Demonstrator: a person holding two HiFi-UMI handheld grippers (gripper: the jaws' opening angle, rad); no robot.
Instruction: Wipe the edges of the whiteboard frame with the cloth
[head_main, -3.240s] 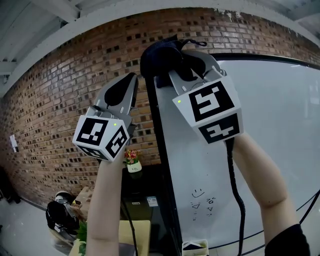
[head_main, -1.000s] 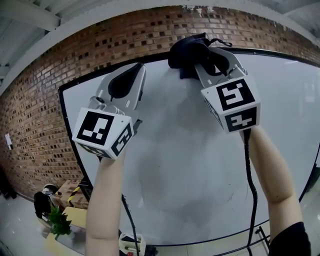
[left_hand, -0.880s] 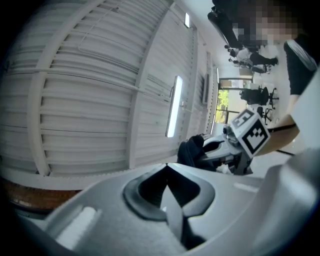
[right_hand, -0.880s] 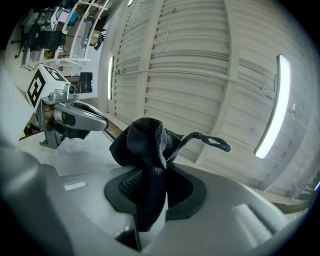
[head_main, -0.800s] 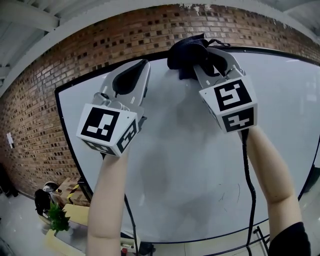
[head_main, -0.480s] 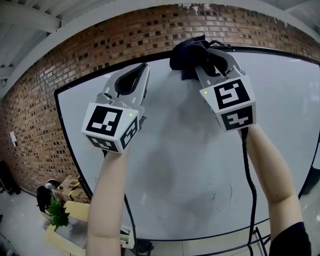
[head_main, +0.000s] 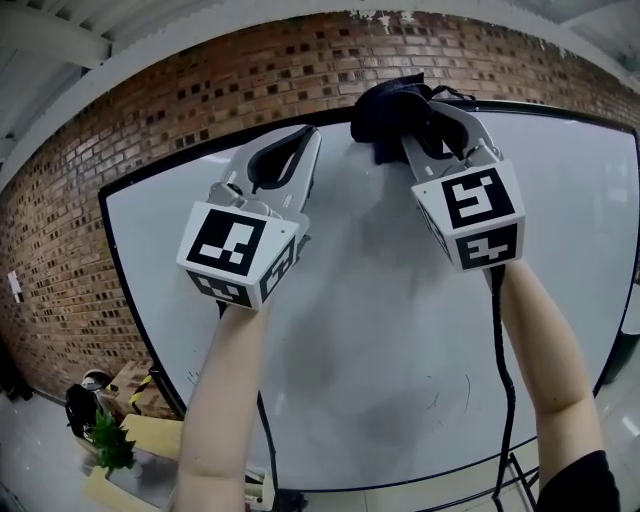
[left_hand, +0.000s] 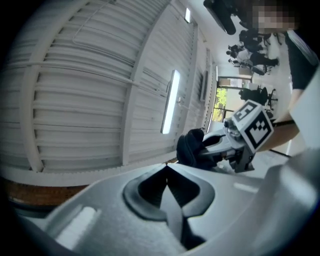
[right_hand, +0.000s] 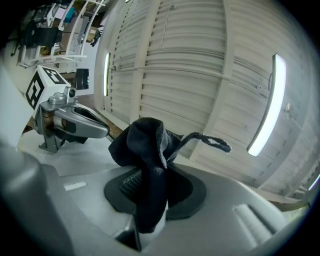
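A whiteboard (head_main: 380, 330) with a thin black frame (head_main: 200, 160) hangs on a brick wall. My right gripper (head_main: 412, 112) is raised to the frame's top edge and is shut on a dark cloth (head_main: 385, 115), which bunches against that edge. In the right gripper view the cloth (right_hand: 147, 150) hangs pinched between the jaws, a loose loop sticking out. To its left my left gripper (head_main: 308, 135) is held up in front of the board just under the top edge, shut and empty. In the left gripper view its jaws meet tip to tip, with the cloth (left_hand: 192, 147) beyond them.
The brick wall (head_main: 150, 110) runs above and left of the board. A potted plant (head_main: 105, 440) and a cluttered table (head_main: 150, 435) stand low at the left. A black cable (head_main: 497, 340) hangs along my right forearm. Ceiling light strips (right_hand: 267, 105) are overhead.
Both grippers have moved right along the top edge, away from the board's left side. The cloth stays pinched in the right gripper and the left stays shut.
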